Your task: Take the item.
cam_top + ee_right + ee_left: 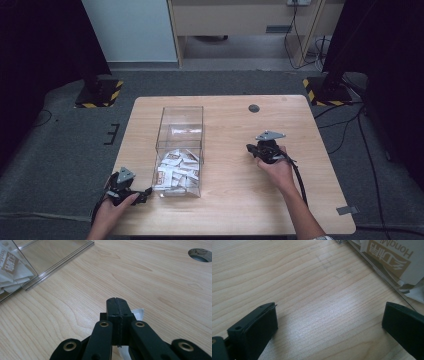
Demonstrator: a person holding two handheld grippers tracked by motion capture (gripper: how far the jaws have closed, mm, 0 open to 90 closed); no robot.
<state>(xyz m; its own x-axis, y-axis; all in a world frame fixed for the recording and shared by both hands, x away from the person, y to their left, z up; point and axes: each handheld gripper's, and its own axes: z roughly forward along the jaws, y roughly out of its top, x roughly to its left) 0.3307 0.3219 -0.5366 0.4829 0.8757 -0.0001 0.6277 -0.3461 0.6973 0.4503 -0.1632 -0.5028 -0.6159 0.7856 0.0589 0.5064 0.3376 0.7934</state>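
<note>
The right gripper (117,301) is closed, seemingly pinching a white packet (138,313) just above the table (162,277). Light, limp and crinkly, the packet is best pinched at its edge.

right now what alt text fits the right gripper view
The right gripper has its black jaws shut on a white sachet above a pale wooden table. A clear box of sachets sits upper left.
</note>
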